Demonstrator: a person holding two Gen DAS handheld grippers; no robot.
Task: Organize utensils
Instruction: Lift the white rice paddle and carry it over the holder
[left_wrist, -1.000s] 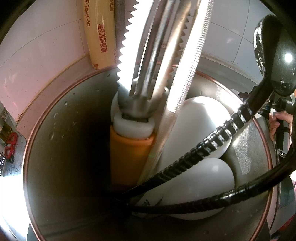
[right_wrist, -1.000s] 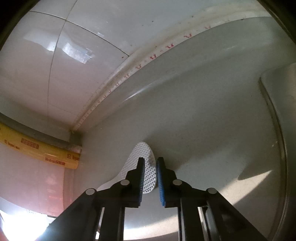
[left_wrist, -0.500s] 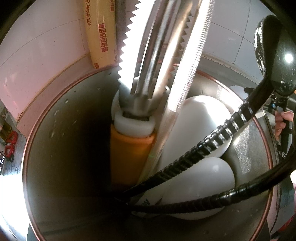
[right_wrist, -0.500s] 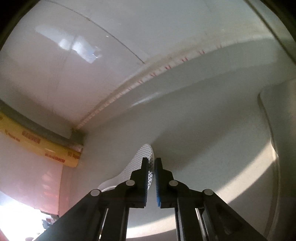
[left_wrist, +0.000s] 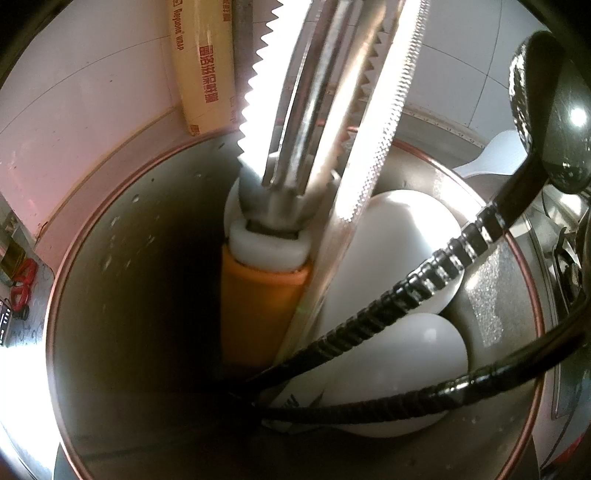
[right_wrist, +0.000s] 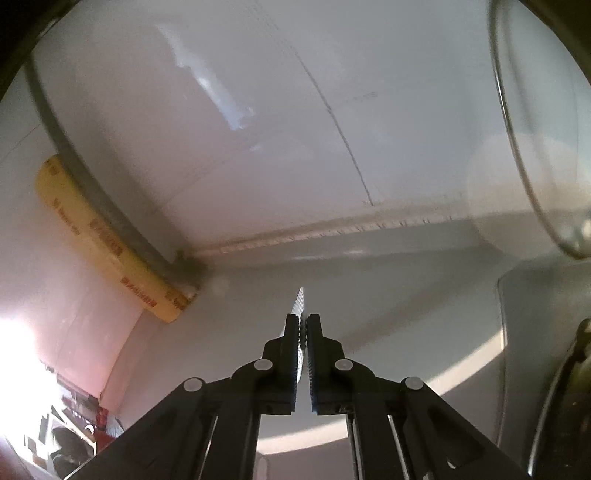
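- Steel fills the left wrist view: the utensil holder (left_wrist: 110, 295), a copper-rimmed can, already carries an orange-handled tool (left_wrist: 258, 295), serrated tongs (left_wrist: 380, 122), two white spoon bowls (left_wrist: 399, 258) and two black ribbed-handled ladles (left_wrist: 424, 280) leaning to the right.
- Left gripper — out of frame; its jaws cannot be made out, though the lens sits so close over the can that it may well be steadying it.
- Behind the holder, a roll of cling wrap (left_wrist: 203, 66) stands against the tiled wall (left_wrist: 92, 92).
- Further right, in the right wrist view, the right gripper (right_wrist: 303, 328) has its jaws clenched on a white perforated utensil (right_wrist: 300, 301), seen edge-on and raised above the grey tabletop (right_wrist: 406, 295).
- Risk: the grip looks thin and near the tip, so the piece could pivot or slip on the way to the can; the crowded right side of the holder could snag it against the ladle handles, or tip the can if pushed.
- Hard to read: the utensil's handle is hidden below the jaws, the frame is motion-blurred, and a curved glass edge (right_wrist: 517, 147) at far right is cut off — possibly a lid or bowl.
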